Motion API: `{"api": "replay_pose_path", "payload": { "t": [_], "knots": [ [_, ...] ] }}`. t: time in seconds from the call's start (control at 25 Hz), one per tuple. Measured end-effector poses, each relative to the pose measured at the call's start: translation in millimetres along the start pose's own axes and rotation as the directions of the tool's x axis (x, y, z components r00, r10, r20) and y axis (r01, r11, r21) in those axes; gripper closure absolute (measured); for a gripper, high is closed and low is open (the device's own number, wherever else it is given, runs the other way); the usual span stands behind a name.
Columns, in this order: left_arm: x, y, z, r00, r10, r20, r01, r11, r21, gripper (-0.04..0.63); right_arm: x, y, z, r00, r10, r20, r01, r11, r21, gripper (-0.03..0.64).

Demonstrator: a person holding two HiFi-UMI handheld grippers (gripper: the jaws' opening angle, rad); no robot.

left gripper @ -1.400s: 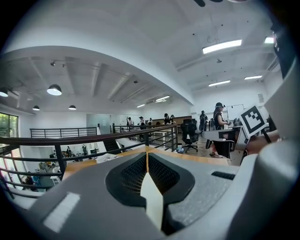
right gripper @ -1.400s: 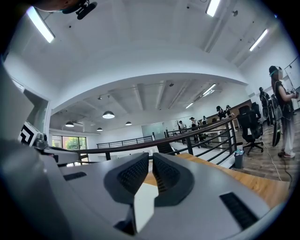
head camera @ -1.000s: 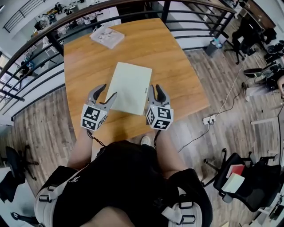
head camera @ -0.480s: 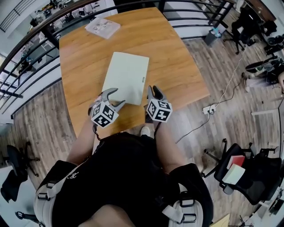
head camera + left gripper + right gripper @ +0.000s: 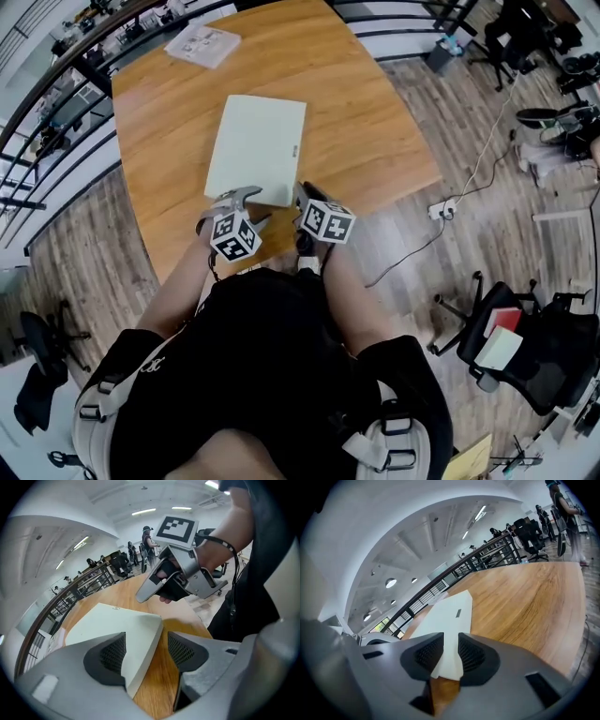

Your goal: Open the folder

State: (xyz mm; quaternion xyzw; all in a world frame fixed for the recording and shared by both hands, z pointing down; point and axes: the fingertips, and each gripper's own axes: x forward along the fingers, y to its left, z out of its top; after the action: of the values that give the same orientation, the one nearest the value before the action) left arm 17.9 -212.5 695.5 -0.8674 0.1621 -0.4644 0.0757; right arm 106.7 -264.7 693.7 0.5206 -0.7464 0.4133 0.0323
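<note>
A pale green folder [image 5: 255,148] lies shut and flat on the wooden table [image 5: 366,103], near its front edge. My left gripper [image 5: 251,204] is at the folder's near left corner. In the left gripper view its jaws [image 5: 146,637] are wide and still opening, with that corner of the folder [image 5: 112,625] between them and the right-hand pad clear of it. My right gripper [image 5: 302,199] is at the near right corner. Its jaws [image 5: 451,641] stand a narrow gap apart, and the folder's [image 5: 452,613] corner fills that gap. The right gripper [image 5: 143,595] also shows above the table in the left gripper view.
A flat clear packet of papers [image 5: 202,44] lies at the table's far left corner. A dark railing [image 5: 56,103] runs behind the table. Office chairs [image 5: 525,352] and a cable with a power strip [image 5: 441,208] are on the wood floor to the right.
Both grippers have come down and toward me, from beside the folder's middle to its near corners. The left gripper has rolled and its jaws have spread wider.
</note>
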Motion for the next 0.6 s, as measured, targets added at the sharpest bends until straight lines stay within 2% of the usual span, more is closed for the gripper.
{"api": "replay_pose_path", "payload": {
  "t": [0.28, 0.52, 0.6],
  "knots": [
    [23.3, -1.4, -22.8, 0.996, -0.021, -0.084, 0.026, 0.998, 0.061, 0.328, 8.5, -6.6, -23.4, 0.997, 0.02, -0.074, -0.014, 0.997, 0.082, 0.54],
    [31.0, 3.9, -25.9, 0.996, 0.013, -0.084, -0.006, 0.997, 0.08, 0.331, 16.6, -3.8, -32.8, 0.993, 0.066, -0.1, -0.053, 0.99, 0.132, 0.54],
    [32.4, 8.3, -26.5, 0.996, 0.049, -0.076, -0.044, 0.996, 0.073, 0.347, 20.1, -1.8, -36.7, 0.991, 0.087, -0.105, -0.069, 0.985, 0.16, 0.54]
  ]
}}
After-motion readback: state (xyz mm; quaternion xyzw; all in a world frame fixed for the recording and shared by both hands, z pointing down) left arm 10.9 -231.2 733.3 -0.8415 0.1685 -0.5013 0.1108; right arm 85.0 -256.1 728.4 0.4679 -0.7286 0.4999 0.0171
